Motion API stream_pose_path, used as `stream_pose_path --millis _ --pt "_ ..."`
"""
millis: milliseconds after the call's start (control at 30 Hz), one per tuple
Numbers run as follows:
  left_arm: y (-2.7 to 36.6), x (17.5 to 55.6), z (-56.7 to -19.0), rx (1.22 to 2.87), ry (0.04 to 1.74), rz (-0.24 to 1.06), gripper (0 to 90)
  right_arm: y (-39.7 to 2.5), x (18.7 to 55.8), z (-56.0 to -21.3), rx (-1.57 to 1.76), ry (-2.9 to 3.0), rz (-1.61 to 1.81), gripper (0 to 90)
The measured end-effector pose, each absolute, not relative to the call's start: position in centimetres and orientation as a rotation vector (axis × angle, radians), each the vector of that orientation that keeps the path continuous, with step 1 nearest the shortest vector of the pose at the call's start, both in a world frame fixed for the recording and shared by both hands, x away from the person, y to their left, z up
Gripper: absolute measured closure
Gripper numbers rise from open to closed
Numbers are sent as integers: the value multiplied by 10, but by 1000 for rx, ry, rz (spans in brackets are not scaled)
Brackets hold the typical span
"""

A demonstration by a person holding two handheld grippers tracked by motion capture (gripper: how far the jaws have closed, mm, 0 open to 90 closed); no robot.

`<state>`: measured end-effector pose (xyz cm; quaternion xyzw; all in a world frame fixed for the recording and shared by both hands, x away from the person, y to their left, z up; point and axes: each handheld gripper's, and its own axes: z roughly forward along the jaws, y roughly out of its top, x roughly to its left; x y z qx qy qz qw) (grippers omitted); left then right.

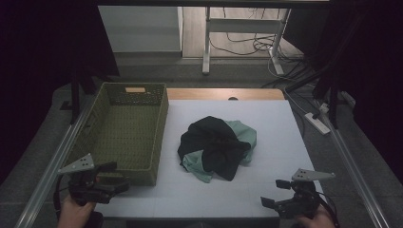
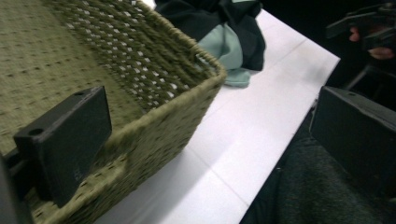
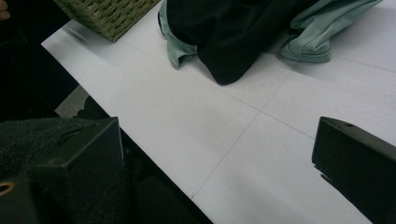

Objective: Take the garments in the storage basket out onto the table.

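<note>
A white-topped table (image 1: 266, 123) is seen from the high view, with a rectangular olive-green woven basket (image 1: 124, 133) set on its left part and a crumpled heap of black and pale green cloth (image 1: 217, 146) lying near the middle, just beside the basket but apart from it. The left gripper (image 1: 111, 178) is held at the basket's near corner, and the right gripper (image 1: 275, 192) is held over the table's near right edge, well apart from the cloth. Each is gripped by a hand at the bottom edge.

In the left gripper view the jaws are shown wide apart with nothing between them; one jaw lies over the basket's rim (image 2: 154, 112), a detail not readable from above. The cloth heap (image 2: 224, 32) is seen beyond the basket corner, and the other hand with its gripper (image 2: 369, 25) appears far off at the upper right.

In the right gripper view the jaws are likewise spread apart and empty above the bare table surface (image 3: 196, 121). The hemmed edges of the green cloth (image 3: 308, 42) and a fold of the black cloth (image 3: 233, 37) are shown closely, with the basket's corner (image 3: 107, 14) at the upper left.
</note>
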<state>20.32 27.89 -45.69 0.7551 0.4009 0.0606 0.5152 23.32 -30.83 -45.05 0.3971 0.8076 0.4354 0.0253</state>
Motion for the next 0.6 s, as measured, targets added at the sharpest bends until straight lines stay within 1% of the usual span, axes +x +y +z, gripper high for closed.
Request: stream_pose_path --millis 333,600 --pt "286 191 -463 1865 1036 185 0 -308 233 -451 1231 2497 1346 19" --pt "295 184 -467 1864 1071 202 0 -309 234 -451 1238 2494 1347 19"
